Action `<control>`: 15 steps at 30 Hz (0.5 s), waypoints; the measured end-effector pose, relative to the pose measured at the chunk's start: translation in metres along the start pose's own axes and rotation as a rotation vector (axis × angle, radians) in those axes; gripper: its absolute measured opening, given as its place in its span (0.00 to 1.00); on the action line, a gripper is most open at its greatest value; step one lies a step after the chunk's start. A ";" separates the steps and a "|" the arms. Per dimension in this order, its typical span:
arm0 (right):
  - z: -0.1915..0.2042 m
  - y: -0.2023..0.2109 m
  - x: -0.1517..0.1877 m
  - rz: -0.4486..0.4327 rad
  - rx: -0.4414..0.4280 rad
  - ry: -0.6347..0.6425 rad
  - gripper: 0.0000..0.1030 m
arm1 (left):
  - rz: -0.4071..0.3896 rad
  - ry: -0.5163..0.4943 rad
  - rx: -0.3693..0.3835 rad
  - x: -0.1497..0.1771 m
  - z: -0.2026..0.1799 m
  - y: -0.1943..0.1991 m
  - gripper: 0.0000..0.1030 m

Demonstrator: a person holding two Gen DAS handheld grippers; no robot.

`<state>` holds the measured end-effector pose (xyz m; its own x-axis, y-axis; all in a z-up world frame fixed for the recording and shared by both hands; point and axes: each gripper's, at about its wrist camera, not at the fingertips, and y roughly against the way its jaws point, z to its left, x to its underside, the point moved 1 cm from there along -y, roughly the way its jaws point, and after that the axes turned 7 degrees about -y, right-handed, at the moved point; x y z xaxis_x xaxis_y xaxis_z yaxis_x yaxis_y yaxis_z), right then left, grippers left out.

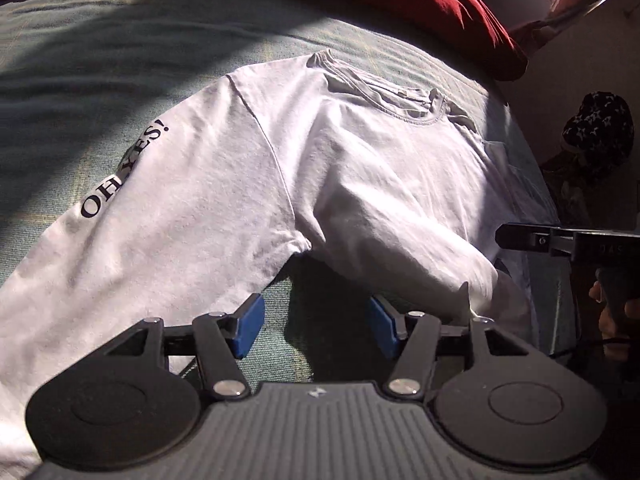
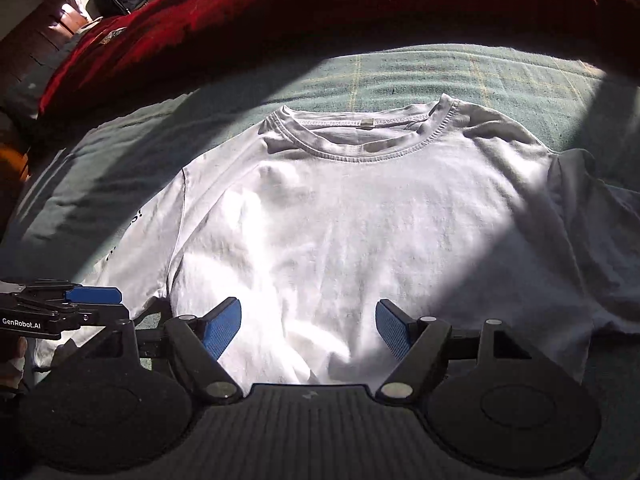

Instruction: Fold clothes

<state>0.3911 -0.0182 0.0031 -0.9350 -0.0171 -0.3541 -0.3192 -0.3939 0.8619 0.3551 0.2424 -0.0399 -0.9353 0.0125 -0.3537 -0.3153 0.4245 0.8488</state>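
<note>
— Lying flat on the green checked bedspread (image 2: 400,72), that white cotton T-shirt (image 2: 340,220), ribbed collar farthest away?
— Yes, creased and soft. Left gripper (image 1: 316,324) and right gripper (image 2: 308,328) both hang spread above it, blue textured pads gripping nothing.
</note>
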 end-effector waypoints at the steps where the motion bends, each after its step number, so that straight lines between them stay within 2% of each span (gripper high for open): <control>1: 0.005 0.001 0.005 0.005 -0.006 -0.010 0.77 | 0.007 0.005 -0.014 0.006 0.002 -0.003 0.56; 5: 0.018 0.005 0.020 0.016 0.013 -0.010 0.77 | 0.018 0.036 -0.079 0.025 0.020 0.001 0.55; 7: 0.021 0.007 0.025 0.020 0.035 -0.002 0.77 | 0.018 0.074 -0.044 0.030 0.031 0.011 0.55; 12: 0.026 0.010 0.036 0.023 0.041 -0.013 0.78 | -0.066 0.080 0.023 0.028 0.046 0.052 0.55; 15: 0.030 0.010 0.039 0.013 0.018 -0.013 0.78 | -0.160 0.027 -0.073 0.013 0.061 0.078 0.52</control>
<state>0.3469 0.0049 0.0088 -0.9411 -0.0107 -0.3380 -0.3093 -0.3774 0.8729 0.3278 0.3311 -0.0027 -0.8760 -0.0741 -0.4765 -0.4700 0.3522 0.8094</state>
